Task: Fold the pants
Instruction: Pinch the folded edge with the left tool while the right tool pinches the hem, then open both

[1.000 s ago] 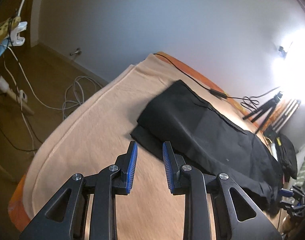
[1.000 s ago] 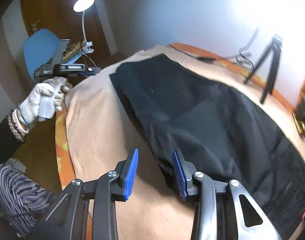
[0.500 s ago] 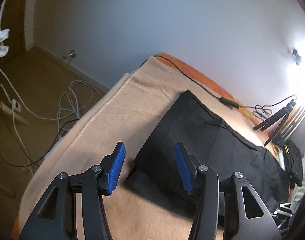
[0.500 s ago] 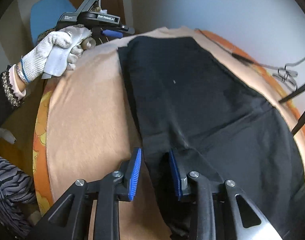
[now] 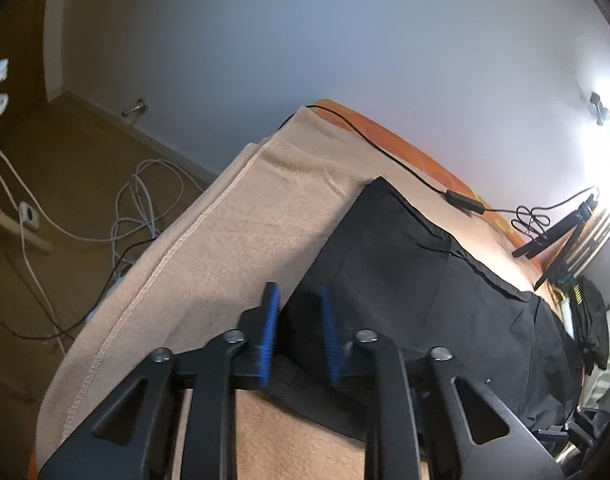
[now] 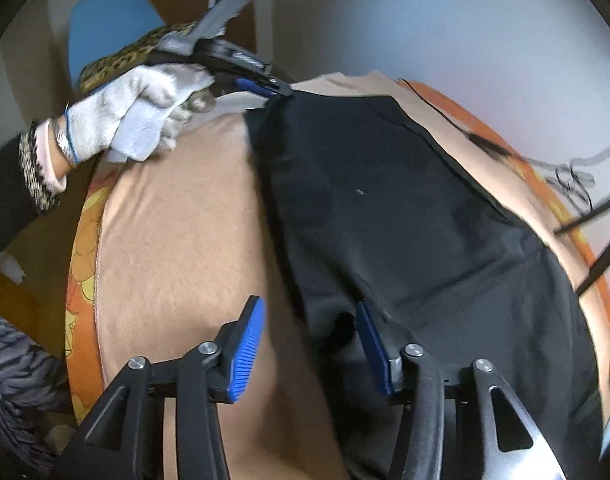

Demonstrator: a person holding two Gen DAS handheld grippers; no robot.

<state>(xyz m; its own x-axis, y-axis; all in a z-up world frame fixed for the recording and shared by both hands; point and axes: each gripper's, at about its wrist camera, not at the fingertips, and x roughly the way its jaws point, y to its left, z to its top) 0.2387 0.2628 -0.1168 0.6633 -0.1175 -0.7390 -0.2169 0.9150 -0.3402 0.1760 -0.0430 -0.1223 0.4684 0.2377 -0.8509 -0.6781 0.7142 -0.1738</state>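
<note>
Black pants [image 5: 425,280] lie folded lengthwise on a beige blanket [image 5: 233,232] and also show in the right wrist view [image 6: 385,208]. My left gripper [image 5: 299,320] is at the near corner of the pants' end, its blue pads narrowly apart with the cloth's edge between them. In the right wrist view the left gripper [image 6: 265,88] touches the far corner of the pants, held by a white-gloved hand [image 6: 137,120]. My right gripper [image 6: 309,344] is open wide and straddles the near long edge of the pants.
The blanket covers an orange bed [image 6: 81,248]. A black cable [image 5: 385,148] runs along its far side. Tripods [image 5: 561,232] and a bright lamp stand at the right. White cables [image 5: 145,200] lie on the wooden floor at the left. A blue chair [image 6: 105,28] stands behind.
My left gripper moved down onto the pants' corner and narrowed its jaws around the edge. My right gripper moved forward along the pants' edge and opened wider.
</note>
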